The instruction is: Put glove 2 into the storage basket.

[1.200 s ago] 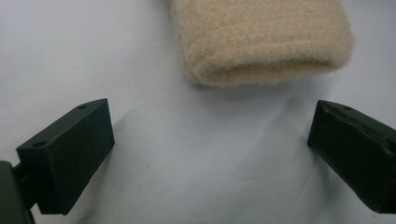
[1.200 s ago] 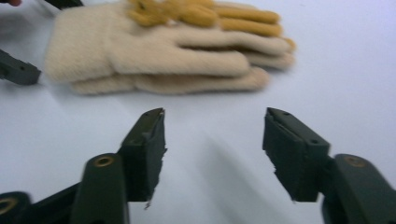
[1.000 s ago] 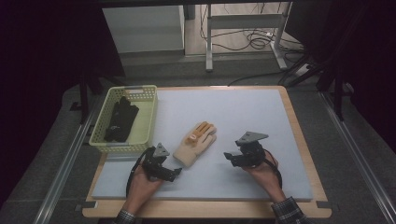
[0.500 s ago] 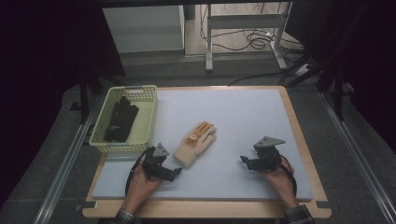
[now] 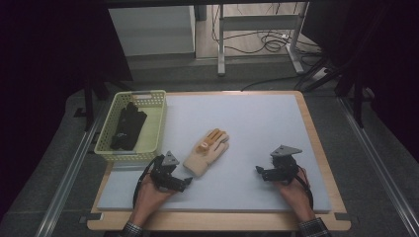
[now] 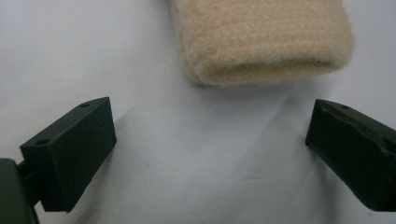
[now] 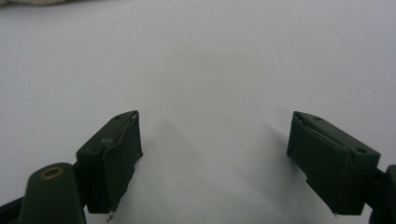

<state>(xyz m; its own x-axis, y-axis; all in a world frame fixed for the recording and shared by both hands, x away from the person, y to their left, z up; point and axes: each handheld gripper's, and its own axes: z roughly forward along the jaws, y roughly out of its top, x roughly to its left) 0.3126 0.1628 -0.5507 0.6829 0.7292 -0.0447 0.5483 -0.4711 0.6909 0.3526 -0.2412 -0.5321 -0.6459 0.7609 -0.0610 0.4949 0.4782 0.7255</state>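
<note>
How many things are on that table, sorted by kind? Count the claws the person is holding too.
Gloves: 2, a beige glove on the mat and a black glove in the basket
Baskets: 1, a pale yellow basket
Claws: 2, the left claw and the right claw, both open with nothing between the jaws
Total: 5

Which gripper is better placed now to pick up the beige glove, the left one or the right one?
Probably the left gripper: its open jaws face the glove cuff close ahead. The right gripper stands farther away.
</note>
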